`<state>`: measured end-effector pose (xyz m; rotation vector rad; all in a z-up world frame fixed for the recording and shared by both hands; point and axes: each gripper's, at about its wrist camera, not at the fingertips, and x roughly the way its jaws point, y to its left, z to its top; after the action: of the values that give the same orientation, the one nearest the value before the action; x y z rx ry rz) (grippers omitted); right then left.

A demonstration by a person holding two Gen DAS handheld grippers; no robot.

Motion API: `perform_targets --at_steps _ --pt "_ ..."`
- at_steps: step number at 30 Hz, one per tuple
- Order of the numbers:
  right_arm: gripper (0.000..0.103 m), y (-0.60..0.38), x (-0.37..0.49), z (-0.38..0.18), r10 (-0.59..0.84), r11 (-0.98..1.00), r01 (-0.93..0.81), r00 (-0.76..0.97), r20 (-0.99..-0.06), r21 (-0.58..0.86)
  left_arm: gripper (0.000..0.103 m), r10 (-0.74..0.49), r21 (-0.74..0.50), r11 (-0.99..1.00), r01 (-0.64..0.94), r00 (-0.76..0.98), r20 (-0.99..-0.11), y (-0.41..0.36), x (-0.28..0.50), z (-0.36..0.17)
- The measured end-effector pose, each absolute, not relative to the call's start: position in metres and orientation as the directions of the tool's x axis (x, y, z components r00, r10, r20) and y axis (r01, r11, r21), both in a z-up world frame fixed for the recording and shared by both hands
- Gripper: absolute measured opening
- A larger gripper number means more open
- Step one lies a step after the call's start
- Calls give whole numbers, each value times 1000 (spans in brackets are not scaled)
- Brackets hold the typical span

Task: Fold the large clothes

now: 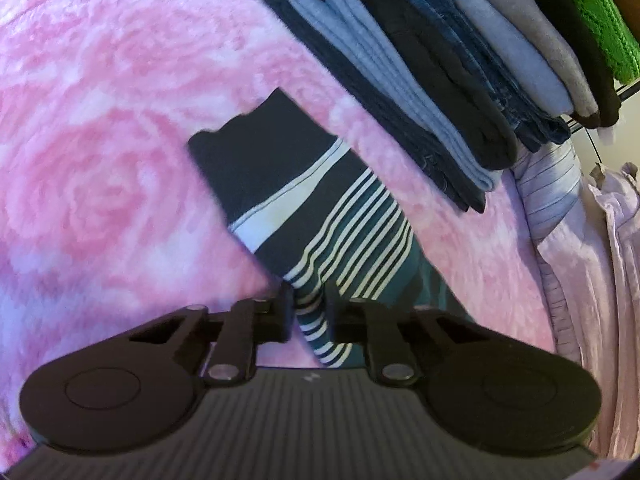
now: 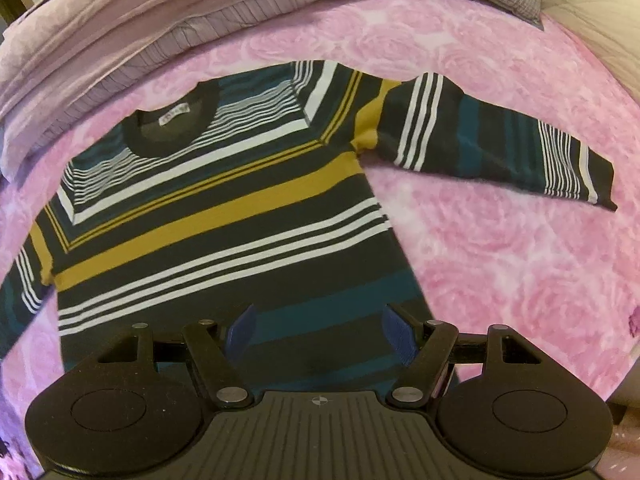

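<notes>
Neck label [image 2: 173, 117] — print too small, unreadable

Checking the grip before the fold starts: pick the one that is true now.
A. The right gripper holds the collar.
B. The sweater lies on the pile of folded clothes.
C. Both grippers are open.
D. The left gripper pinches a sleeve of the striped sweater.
D: the left gripper has its fingers pressed on the striped sleeve, while the right gripper hangs open over the sweater.

The sweater [image 2: 224, 216] was dark, banded with mustard, teal and white stripes. Under it the blanket [image 2: 500, 240] showed pink roses. The folded stack [image 1: 440, 80] ran navy, pale blue, denim and grey, beside a bright green knit [image 1: 592, 12].
</notes>
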<state>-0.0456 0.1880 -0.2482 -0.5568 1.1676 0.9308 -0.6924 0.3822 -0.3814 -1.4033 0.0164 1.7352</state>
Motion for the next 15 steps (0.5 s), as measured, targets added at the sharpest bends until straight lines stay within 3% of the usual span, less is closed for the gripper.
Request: perform_targets --at_steps 5,10,13,15 --pt "67 191 -19 -256 321 536 -838 93 -943 100 8 714 -458 -455 -764 -6 -700 390 -635 -315" --pt "67 193 9 -254 358 520 -844 73 -931 134 7 841 -461 12 -887 259 -476 376 -493 -218" --pt "67 193 28 -254 372 523 -839 71 -926 146 8 763 -453 351 -819 531 -369 345 -389 -185" --pt "67 192 39 -252 386 531 -832 70 -920 160 19 653 -437 522 -733 673 -348 322 -324 -187"
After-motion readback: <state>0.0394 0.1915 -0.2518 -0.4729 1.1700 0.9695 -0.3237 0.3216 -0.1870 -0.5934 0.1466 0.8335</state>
